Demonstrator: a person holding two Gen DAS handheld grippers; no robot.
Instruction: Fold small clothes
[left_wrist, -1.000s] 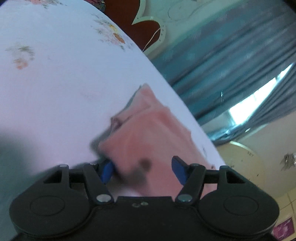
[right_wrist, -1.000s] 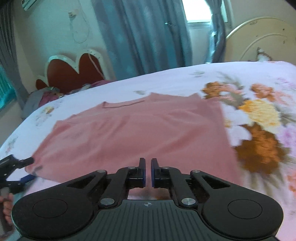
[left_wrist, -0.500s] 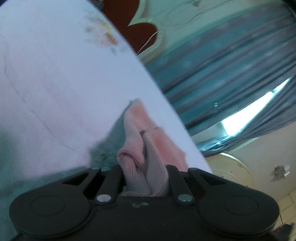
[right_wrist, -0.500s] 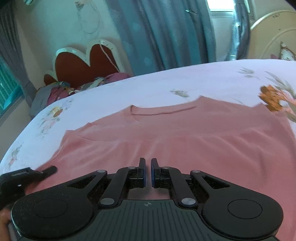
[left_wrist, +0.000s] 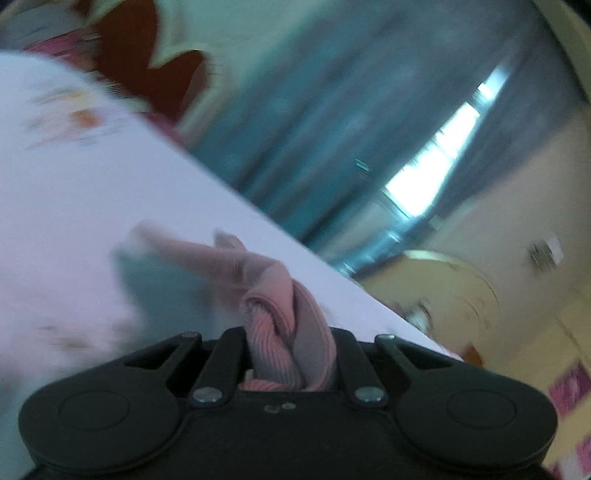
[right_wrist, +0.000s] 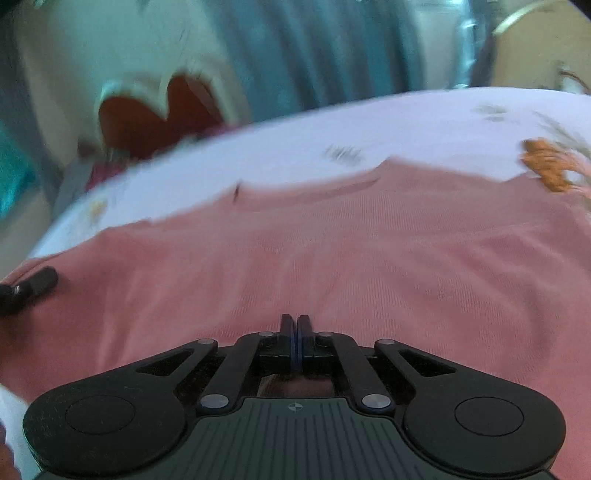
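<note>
In the left wrist view, the left gripper is clamped on a bunched fold of the pink shirt, its ribbed cloth squeezed into a twisted wad between the jaws. From the wad a strip of the shirt stretches away toward the upper left, raised off the white floral bedsheet and casting a shadow on it. Blue-grey curtains and a bright window fill the blurred background. In the right wrist view, the right gripper is fully closed, pads pressed together, its tips just over the shirt with nothing visibly caught between them. The pink shirt lies spread flat across the bed, neckline toward the far side. At the left edge, the tip of the left gripper sits at the shirt's side.
</note>
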